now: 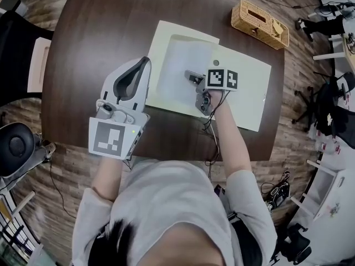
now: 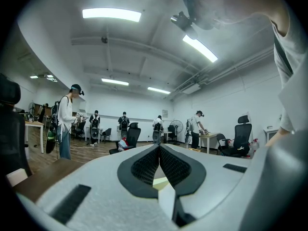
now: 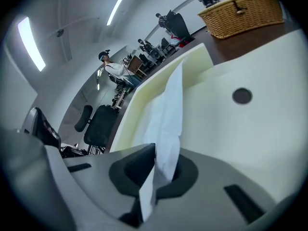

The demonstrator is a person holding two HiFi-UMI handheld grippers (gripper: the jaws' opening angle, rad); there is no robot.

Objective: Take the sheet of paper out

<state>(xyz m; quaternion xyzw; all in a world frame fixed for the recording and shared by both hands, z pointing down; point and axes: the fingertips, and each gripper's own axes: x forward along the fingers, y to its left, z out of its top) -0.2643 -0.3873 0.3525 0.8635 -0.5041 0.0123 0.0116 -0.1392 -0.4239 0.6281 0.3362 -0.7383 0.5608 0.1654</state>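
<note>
Step in hand: grasp made, pull not yet started. My right gripper [image 1: 192, 77] is clenched on the thin white sheet of paper [image 3: 168, 107], which rises in a crease between the pads. The rest of the sheet lies in the flat pale-cream card folder [image 1: 244, 87] on the dark brown wooden table [image 1: 100, 43].

Left gripper [image 1: 145, 63] is clenched too, level, just beside the folder's left edge. I can't tell if it pins the folder.

Next: draw the sheet out slowly and flat. The folder needs holding down or it'll drag along.

Lidded woven wicker basket [image 1: 259, 22] sits at the far edge. Its contents are hidden.
</note>
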